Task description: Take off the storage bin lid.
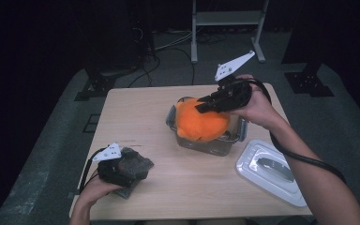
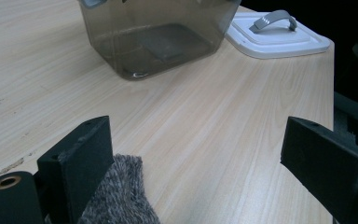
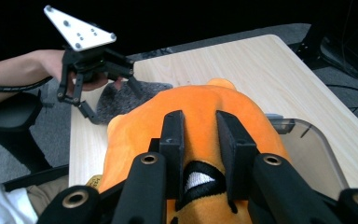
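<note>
A light wooden surface [image 1: 136,117] is set on grey floor [image 1: 42,154]. Beyond the surface, black cables [image 1: 168,47] and a pale metal rack [image 1: 227,18] are seen against darkness.

One table [image 1: 178,187]. On it stand one clear bin [image 1: 215,146], one orange plush toy [image 1: 200,123] in that bin, one white lid [image 1: 272,171] with one grey handle [image 1: 274,168] at the near right, and one grey knitted cloth [image 1: 136,161] at the near left. Two grippers: left [image 1: 117,171] and right [image 1: 220,99].
</note>
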Demonstrator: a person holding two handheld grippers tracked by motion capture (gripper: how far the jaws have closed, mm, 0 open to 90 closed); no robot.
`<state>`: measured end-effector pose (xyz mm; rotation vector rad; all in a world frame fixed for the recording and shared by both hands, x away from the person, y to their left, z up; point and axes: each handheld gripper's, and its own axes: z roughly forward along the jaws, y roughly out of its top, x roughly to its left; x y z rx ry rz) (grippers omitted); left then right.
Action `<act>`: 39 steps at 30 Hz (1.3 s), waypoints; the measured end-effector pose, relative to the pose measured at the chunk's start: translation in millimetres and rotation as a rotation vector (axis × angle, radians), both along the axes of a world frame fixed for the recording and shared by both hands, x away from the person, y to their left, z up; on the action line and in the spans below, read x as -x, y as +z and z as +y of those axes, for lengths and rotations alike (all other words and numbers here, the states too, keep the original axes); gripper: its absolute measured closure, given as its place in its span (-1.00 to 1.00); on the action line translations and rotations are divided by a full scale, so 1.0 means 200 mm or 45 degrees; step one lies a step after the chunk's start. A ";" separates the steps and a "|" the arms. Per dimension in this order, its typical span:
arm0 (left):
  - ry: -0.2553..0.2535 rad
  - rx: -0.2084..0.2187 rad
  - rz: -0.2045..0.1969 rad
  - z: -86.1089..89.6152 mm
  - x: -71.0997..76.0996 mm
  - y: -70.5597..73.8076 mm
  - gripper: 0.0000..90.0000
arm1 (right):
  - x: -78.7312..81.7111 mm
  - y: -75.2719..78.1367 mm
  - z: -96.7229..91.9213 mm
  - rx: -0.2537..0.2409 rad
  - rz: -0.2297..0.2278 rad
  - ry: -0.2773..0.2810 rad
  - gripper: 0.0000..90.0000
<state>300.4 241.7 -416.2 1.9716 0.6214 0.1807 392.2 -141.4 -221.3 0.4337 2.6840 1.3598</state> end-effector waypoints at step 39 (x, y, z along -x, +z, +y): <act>-0.018 -0.004 0.005 -0.01 0.00 -0.01 -0.81 | -0.31 -0.21 -0.01 -0.012 0.077 -0.202 0.61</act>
